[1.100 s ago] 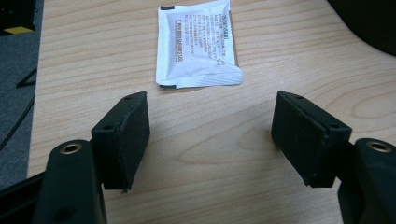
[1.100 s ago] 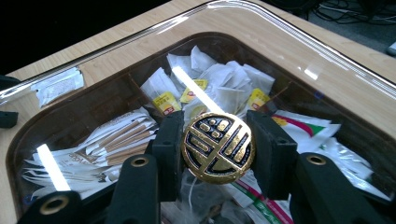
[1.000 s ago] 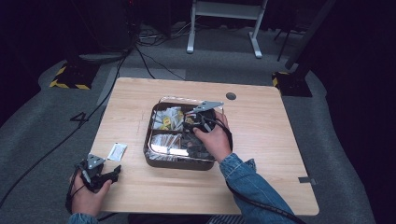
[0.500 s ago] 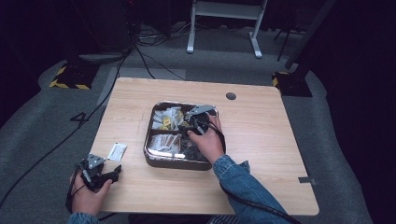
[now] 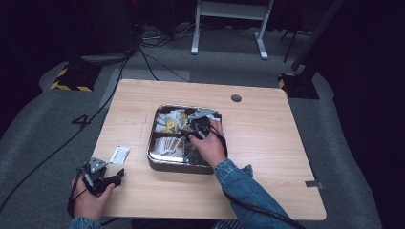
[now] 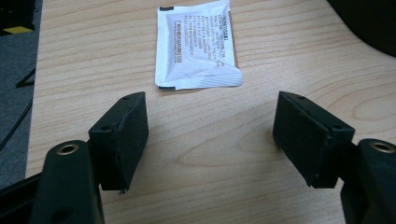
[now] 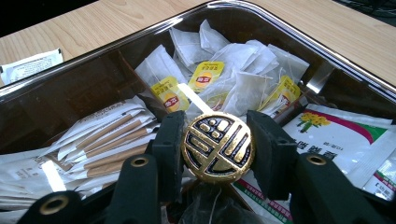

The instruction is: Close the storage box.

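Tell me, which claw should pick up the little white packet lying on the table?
The left claw, probably. It sits open with the white packet just ahead of it on the table. The right claw is busy over the tray, shut on a round gold knob.

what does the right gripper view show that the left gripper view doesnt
Right gripper view: the right gripper shut on a round gold knob, over a metal tray holding tea bags, paper-wrapped sticks and a flower-printed packet.

Left gripper view: the left gripper, jaws open with nothing between them, and the print on a white sachet lying flat beyond them.

Both: the wooden table, with the sachet just peeking in at the right gripper view's left edge.
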The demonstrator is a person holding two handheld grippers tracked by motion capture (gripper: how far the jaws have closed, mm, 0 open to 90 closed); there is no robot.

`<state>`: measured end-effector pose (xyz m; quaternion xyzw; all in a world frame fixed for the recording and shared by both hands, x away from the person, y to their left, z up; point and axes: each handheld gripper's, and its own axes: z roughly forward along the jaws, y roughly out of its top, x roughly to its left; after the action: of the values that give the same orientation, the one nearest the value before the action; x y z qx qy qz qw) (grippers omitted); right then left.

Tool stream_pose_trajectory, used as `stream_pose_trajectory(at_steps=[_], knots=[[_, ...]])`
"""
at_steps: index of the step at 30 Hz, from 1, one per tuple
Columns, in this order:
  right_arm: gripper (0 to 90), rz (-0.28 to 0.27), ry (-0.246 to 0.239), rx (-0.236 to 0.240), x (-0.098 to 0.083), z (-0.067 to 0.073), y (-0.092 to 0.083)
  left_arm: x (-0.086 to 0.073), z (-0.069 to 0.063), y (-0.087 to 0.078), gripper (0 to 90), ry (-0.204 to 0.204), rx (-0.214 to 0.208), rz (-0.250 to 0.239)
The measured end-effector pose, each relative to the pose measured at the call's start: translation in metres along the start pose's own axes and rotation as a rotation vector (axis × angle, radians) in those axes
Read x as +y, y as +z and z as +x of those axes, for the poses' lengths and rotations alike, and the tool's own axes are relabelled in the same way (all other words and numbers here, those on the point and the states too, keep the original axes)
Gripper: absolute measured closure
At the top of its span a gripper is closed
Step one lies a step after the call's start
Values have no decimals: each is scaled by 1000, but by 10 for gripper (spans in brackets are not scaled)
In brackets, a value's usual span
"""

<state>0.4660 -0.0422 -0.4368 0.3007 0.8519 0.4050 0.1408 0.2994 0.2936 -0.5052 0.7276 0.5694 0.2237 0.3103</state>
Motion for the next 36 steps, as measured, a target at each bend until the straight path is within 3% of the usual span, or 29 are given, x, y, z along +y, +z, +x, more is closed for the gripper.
stream_pose_trajectory(at_steps=[14,22,36], knots=[[592,24,-11,-10,1,2,1,0,0,0,273,0,0,0],[591,27,-57,-26,1,4,3,0,0,0,273,0,0,0],[588,30,-55,-17,0,2,4,0,0,0,272,0,1,0]])
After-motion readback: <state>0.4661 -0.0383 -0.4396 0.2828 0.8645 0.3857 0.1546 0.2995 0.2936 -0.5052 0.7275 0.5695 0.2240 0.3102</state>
